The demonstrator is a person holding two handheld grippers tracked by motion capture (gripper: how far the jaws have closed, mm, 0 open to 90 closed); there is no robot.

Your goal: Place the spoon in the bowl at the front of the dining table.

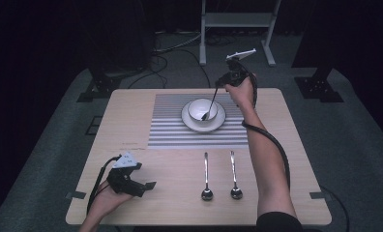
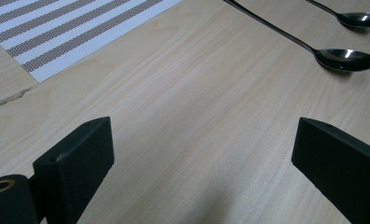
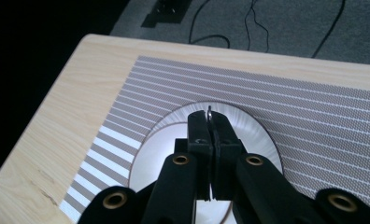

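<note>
Near the front left corner of the tabletop (image 1: pixel 131 106), the left gripper (image 1: pixel 142 186) lies low over the bare wood in the person's left hand (image 1: pixel 102 200), its jaws released and spread wide with nothing between them. In the left gripper view the two spoons on the table lie well beyond those jaws, off to the upper right. The nearer spoon (image 2: pixel 314 49) and the farther spoon (image 2: pixel 356 18) lie side by side near the front edge, long axes running front to back, bowls toward the person; the farther one's handle is cut off by the frame there.

Right of centre, toward the back edge, a striped placemat (image 1: pixel 170 128) carries a white plate (image 1: pixel 192 121) with a white bowl (image 1: pixel 199 107) on it. The right gripper (image 1: pixel 224 83), raised at the back edge, is clenched on the handle tip of a third spoon (image 1: pixel 209 108), which slants down and leftward so its bowl end sits inside the white bowl. In the right gripper view the jaws hide almost all of that spoon; just a thin sliver of handle peeks out at their tips, and the bowl there is largely covered.
</note>
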